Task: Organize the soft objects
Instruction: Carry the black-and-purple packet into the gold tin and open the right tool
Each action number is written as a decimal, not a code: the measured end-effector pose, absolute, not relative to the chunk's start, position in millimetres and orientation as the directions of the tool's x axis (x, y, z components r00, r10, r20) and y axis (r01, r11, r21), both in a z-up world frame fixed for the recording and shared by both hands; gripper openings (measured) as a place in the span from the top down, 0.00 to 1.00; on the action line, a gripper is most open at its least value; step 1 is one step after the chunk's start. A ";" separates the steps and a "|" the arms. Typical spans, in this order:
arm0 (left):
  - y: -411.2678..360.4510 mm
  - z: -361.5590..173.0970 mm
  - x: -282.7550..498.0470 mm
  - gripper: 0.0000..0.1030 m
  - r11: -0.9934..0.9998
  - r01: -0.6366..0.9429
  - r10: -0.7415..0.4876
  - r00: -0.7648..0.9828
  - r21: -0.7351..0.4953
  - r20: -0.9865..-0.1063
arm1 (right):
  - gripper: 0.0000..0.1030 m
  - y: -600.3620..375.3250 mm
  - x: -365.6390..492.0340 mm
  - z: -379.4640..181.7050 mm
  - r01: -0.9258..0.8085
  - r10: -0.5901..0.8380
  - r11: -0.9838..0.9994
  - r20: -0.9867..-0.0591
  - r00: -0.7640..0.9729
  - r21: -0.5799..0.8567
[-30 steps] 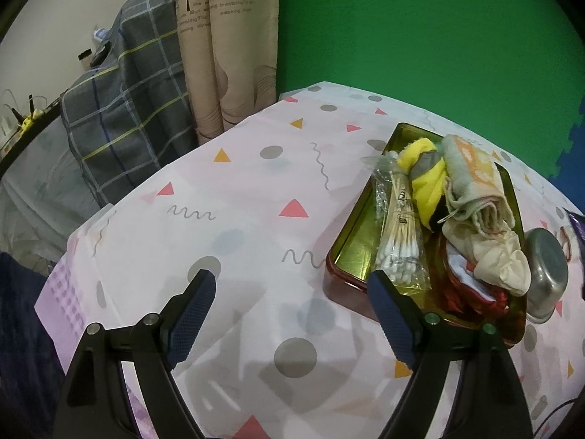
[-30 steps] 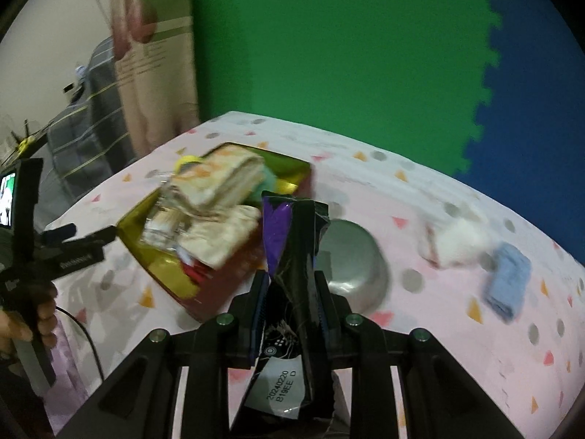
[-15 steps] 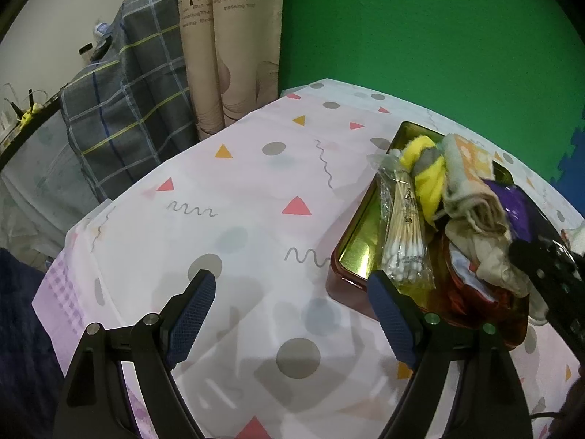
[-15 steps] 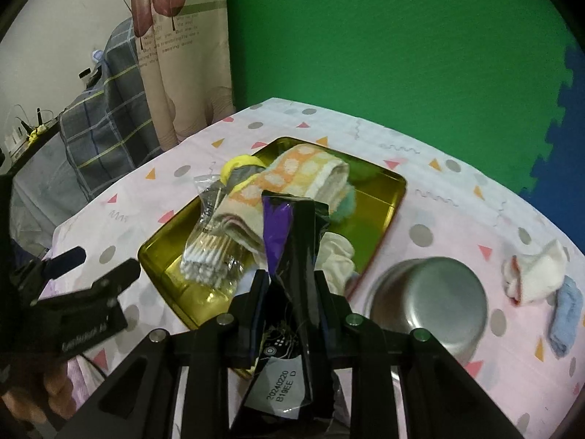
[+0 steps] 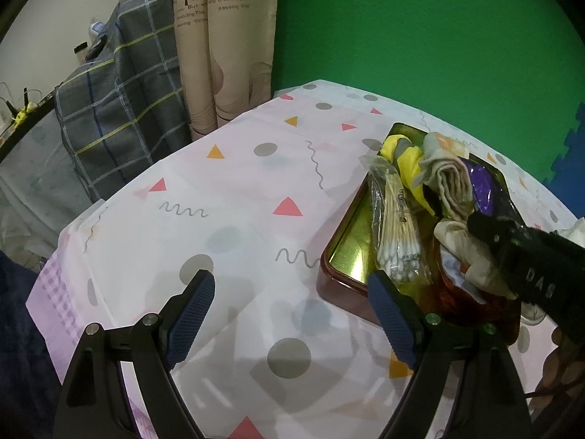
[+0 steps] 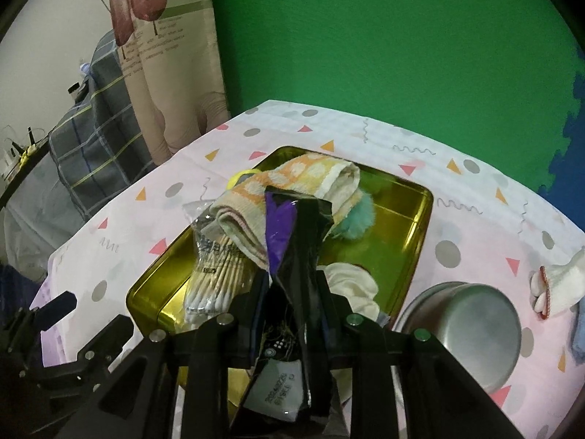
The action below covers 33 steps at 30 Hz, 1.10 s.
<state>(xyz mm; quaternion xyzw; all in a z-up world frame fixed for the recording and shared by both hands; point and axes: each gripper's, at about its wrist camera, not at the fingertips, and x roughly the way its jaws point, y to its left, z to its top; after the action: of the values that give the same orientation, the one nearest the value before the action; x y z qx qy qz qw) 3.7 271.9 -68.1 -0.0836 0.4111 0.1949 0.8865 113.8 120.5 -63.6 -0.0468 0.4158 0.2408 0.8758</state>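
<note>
A gold tin tray (image 6: 413, 226) (image 5: 347, 252) holds a rolled orange-and-cream towel (image 6: 292, 179) (image 5: 449, 179), a bag of cotton swabs (image 6: 215, 274) (image 5: 395, 234), a yellow cloth (image 5: 406, 161), a teal fluffy item (image 6: 356, 219) and cream socks (image 6: 351, 285). My right gripper (image 6: 292, 292) is shut on a black-and-purple foil packet (image 6: 296, 248), held over the tray; it also shows in the left wrist view (image 5: 482, 186). My left gripper (image 5: 289, 314) is open and empty above the tablecloth, left of the tray's near corner.
A steel bowl (image 6: 464, 325) stands right of the tray. A white sock (image 6: 559, 285) and a blue cloth (image 6: 579, 340) lie at the far right. A curtain (image 5: 223, 36) and a plaid cloth (image 5: 120, 102) are past the table's left edge.
My right gripper has swung left with the packet from above the bowl to above the tray, entering the left wrist view. The left gripper has stayed nearly still and open.
</note>
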 end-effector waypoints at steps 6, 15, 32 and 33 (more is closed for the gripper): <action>271.1 -68.8 4.9 0.19 0.907 -0.420 0.275 0.586 0.005 -0.762 | 0.63 122.6 105.5 -57.0 -0.478 0.385 0.873 -0.739 0.553 0.097; 270.0 -67.6 5.2 0.19 0.908 -0.419 0.282 0.590 0.012 -0.757 | 0.58 117.3 94.8 -52.8 -0.501 0.419 0.856 -0.736 0.532 0.125; 266.3 -67.4 6.6 0.19 0.911 -0.413 0.286 0.592 0.021 -0.754 | 0.52 85.9 95.1 -40.7 -0.461 0.422 0.874 -0.711 0.563 0.154; 266.1 -67.5 7.0 0.19 0.911 -0.412 0.286 0.592 0.021 -0.754 | 0.52 81.1 95.6 -39.3 -0.451 0.422 0.878 -0.708 0.567 0.161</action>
<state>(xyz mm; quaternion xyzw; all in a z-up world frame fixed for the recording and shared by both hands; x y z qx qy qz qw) 7.0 266.1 -67.5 -0.0779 0.4069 0.1964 0.8887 95.6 81.1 -39.3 -0.0189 0.3945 0.2466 0.8850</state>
